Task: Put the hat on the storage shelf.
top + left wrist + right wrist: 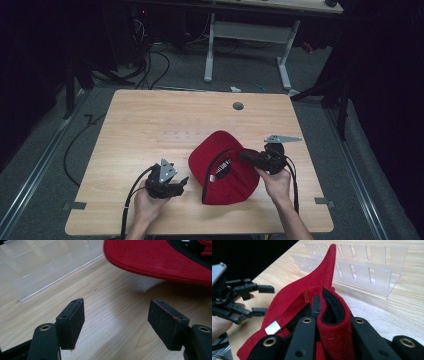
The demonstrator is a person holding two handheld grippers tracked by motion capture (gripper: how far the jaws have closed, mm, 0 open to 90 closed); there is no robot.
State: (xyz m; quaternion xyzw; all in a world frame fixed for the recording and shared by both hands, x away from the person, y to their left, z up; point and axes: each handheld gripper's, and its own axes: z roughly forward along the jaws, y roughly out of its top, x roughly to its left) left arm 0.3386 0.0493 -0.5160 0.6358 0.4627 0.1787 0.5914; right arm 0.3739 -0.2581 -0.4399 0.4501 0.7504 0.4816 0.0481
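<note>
Right gripper (248,157) is pinching the cap (222,167) rim, cap sitting mid-table, right of centre. Left gripper (184,182), jaws gaping wide, is facing the brim just beyond, to its right.

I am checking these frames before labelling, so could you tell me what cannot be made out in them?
- Red cap: label text inside is too small in the high view.
- Right gripper: pads hidden by clamped cap fabric in its own view.
- Clear plastic rack: blurred and cut by the top edge in the left gripper view.
</note>
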